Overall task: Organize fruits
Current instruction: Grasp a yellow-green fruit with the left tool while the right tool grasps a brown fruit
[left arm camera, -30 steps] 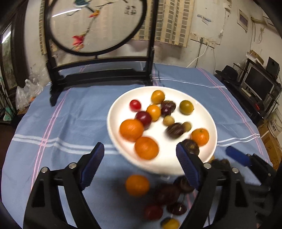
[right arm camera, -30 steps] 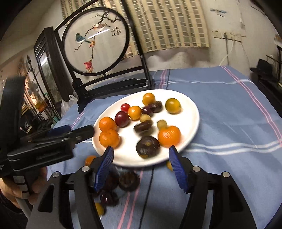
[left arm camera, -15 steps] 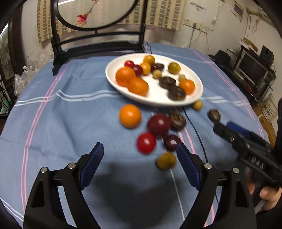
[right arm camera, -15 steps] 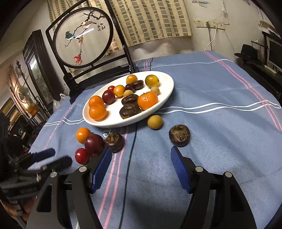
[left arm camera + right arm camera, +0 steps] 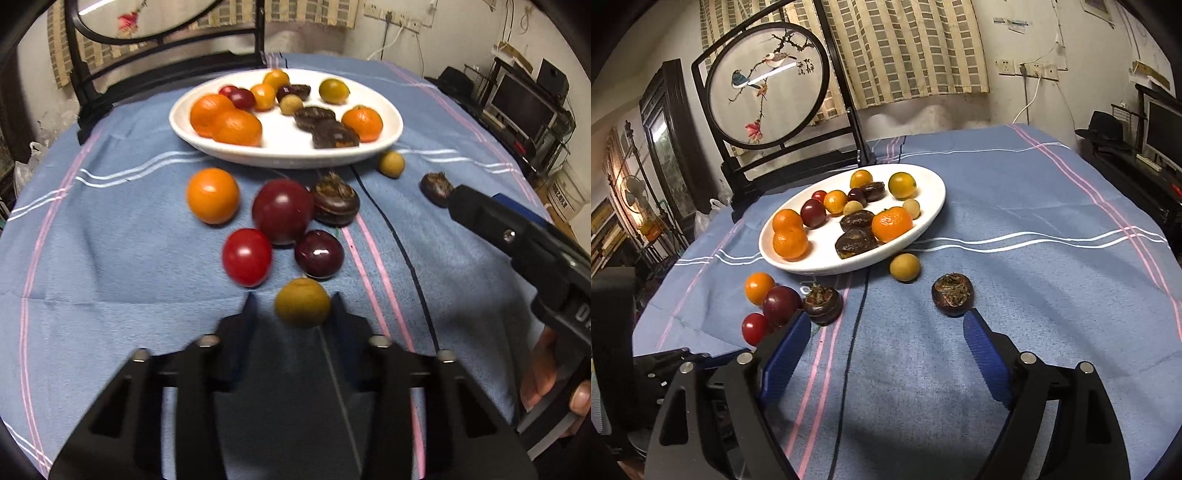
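A white plate (image 5: pixel 388 127) (image 5: pixel 931 206) holds several oranges, plums and dark water chestnuts. Loose fruit lies on the blue cloth in front of it: an orange (image 5: pixel 212 195), a dark red plum (image 5: pixel 282 211), a red cherry tomato (image 5: pixel 246 257), a dark plum (image 5: pixel 318 254), a water chestnut (image 5: pixel 335 199). My left gripper (image 5: pixel 293 306) has narrowed around a yellow-green longan (image 5: pixel 302 302); contact is unclear. My right gripper (image 5: pixel 886 332) is open and empty, its right finger just below a water chestnut (image 5: pixel 952 294). A second longan (image 5: pixel 905 267) lies by the plate.
A round embroidered screen on a black stand (image 5: pixel 768 107) stands behind the plate. The blue striped tablecloth (image 5: pixel 1052 280) covers the round table. Shelves and a monitor (image 5: pixel 524 107) stand off to the right, beyond the table edge.
My left gripper has dropped toward the cloth and its fingers have closed in around the longan. My right gripper has pulled back and stayed open.
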{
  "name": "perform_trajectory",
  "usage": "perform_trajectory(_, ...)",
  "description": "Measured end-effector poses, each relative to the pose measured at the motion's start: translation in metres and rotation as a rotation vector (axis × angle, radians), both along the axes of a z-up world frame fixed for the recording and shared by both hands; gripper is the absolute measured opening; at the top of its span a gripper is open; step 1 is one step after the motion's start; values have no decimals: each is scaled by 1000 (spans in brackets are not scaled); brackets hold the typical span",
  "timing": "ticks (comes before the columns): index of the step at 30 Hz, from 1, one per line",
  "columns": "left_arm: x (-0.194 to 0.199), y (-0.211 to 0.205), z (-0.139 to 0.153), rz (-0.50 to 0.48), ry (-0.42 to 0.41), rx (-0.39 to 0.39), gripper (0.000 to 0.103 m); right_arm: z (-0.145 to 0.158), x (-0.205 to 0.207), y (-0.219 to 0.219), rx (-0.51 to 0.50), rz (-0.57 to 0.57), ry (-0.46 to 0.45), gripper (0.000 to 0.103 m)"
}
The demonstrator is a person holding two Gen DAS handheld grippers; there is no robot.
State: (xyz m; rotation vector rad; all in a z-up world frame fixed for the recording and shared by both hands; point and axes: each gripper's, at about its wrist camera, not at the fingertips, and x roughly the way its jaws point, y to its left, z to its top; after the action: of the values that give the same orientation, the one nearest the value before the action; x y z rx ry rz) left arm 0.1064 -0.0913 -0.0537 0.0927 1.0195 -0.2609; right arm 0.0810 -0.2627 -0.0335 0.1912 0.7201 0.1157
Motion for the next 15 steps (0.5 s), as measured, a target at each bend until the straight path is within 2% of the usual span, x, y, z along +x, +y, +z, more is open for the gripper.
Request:
perform_trajectory(1,-1,-3,0,-7,-18,11,29,-1,1,-1,-1,-1,5,86)
perform_trajectory(3,-3,-5,0,-16,-30,21,29,-3,3,-1,-1,4,25,86)
perform_trajectory(15,-13,32,22,-37,-82,-26,29,-29,32,-11,-148,-100,171,85)
